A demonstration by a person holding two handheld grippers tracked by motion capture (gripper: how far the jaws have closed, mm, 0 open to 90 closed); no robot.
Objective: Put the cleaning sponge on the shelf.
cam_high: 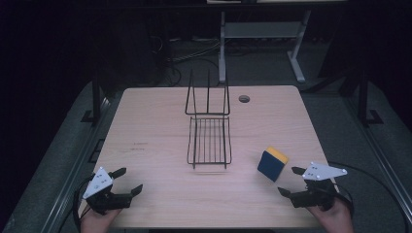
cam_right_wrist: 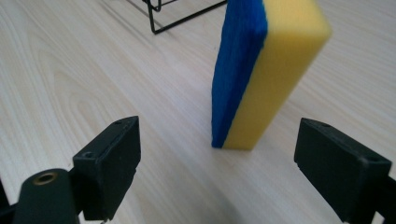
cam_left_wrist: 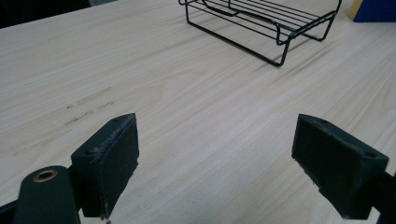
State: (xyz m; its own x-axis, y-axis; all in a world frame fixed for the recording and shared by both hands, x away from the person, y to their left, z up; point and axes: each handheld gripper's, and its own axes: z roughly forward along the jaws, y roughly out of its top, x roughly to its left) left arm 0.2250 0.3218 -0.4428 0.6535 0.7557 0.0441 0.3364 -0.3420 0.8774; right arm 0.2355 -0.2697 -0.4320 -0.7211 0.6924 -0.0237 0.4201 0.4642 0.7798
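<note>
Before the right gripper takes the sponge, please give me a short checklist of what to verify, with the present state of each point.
1. Right gripper jaws open: ok.
2. Sponge stands on its edge, just ahead of the jaws: ok.
3. Sponge not yet between the pads: ok, no contact.
4. Left gripper open and holding nothing: ok.
5. Wire rack free on the table, nothing in it: ok.
6. Sponge steady enough not to tip when touched: cannot tell.

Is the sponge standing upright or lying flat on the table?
Upright. The sponge stands on a narrow edge on the table, its blue face vertical.
</note>
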